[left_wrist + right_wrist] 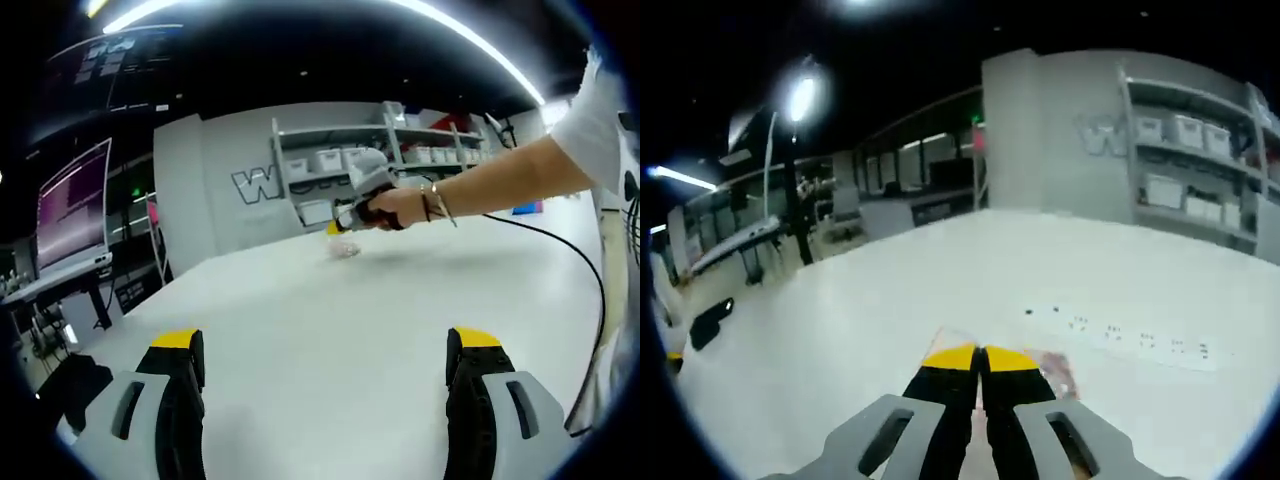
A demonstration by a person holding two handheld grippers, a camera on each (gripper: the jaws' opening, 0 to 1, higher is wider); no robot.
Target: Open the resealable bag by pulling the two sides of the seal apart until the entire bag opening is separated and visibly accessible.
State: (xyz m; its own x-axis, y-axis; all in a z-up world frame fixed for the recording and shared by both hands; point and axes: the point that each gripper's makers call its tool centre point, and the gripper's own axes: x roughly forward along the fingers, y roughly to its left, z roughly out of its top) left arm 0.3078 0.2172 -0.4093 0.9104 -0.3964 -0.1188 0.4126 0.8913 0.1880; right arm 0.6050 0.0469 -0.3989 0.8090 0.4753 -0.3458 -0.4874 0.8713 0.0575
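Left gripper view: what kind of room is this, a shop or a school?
Probably neither: it looks like a lab or workshop. There's a big white table, metal shelves with storage bins against a grey wall, and a large screen on a stand at the side.

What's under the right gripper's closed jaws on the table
A clear resealable bag with pinkish contents lies on the white table, its edge pinched by the right gripper. The jaws cover the seal, so how far it is open cannot be seen.
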